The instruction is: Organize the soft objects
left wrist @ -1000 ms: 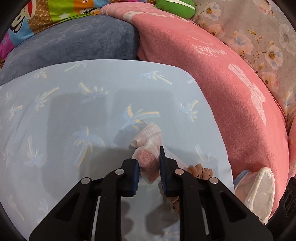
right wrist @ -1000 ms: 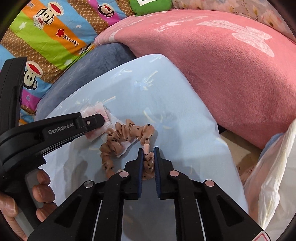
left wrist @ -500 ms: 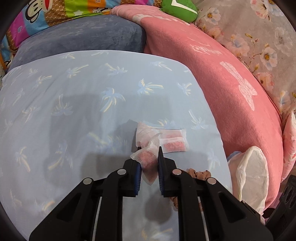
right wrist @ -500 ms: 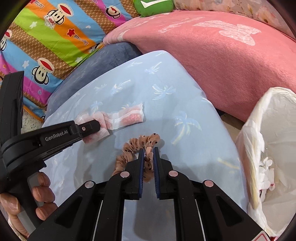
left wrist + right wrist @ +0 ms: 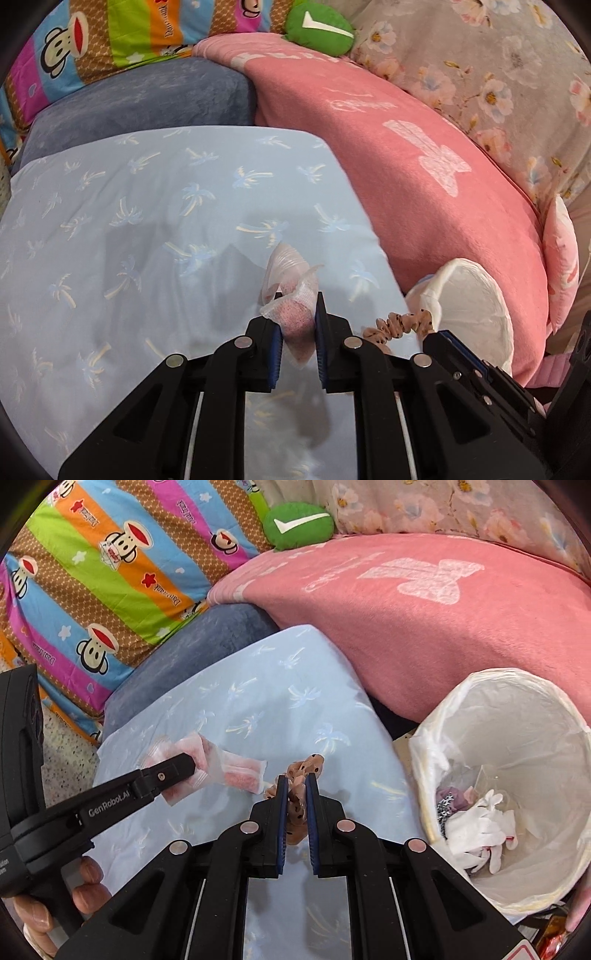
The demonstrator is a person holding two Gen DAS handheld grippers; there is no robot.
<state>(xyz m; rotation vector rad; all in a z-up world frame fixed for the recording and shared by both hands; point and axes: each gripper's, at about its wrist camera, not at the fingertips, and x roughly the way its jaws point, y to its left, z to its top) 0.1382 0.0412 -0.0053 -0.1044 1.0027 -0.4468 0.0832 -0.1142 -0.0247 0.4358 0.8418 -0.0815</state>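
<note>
Right wrist: gripper (image 5: 296, 794) pinches ruffled, dotted scrunchie (image 5: 301, 771)

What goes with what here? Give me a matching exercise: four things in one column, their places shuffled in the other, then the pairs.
Things:
1. scrunchie
2. pink packet
3. white gloves
4. green cushion

Places:
A. inside the lined bin
B. clamped in the right tool
C. at the far end of the pink blanket
D. clamped in the left tool

Pairs: 1-B, 2-D, 3-A, 4-C
</note>
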